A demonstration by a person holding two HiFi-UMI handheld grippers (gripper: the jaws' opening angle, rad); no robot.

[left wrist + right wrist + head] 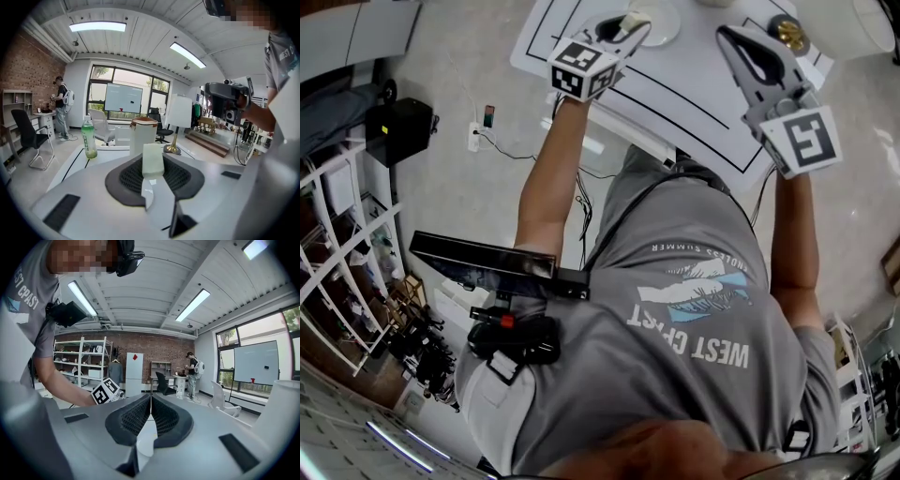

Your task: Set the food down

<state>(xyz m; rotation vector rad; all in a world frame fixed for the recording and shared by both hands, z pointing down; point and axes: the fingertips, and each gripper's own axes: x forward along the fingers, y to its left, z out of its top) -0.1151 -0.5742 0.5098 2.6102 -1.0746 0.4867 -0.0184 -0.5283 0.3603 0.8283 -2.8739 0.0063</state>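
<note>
Steep downward look over a person's grey printed T-shirt [694,309], both bare forearms stretched toward a far white table with black outline markings [694,94].

At far left, the left gripper [619,31] in pale grey plastic, marker cube at its near end, jaws parted only narrowly and pressed on a pale greenish-white rectangular block of food [153,159]. Block upright between the dark ribbed pads [126,176], its top end jutting past the fingertips. From above, block held over the table at the left rim of a round white plate [667,21]; contact with the plate impossible to judge.

At far right, the right gripper [731,39], the same grey plastic with its own marker cube, well apart from the left one. Jaws brought fully together, ribbed pads meeting along one thin seam, nothing between them.

Beyond the held block, on the table: a green-tinted plastic bottle with a white cap [88,139] to the left, a white cylindrical container with a brown rim [143,135] straight ahead, and a lamp with a white shade and brass foot [178,119] to the right.

Farther off, an office room with a brick wall, large windows, a black chair [29,136], and a standing person with a backpack [61,107] at a desk on the left.
</note>
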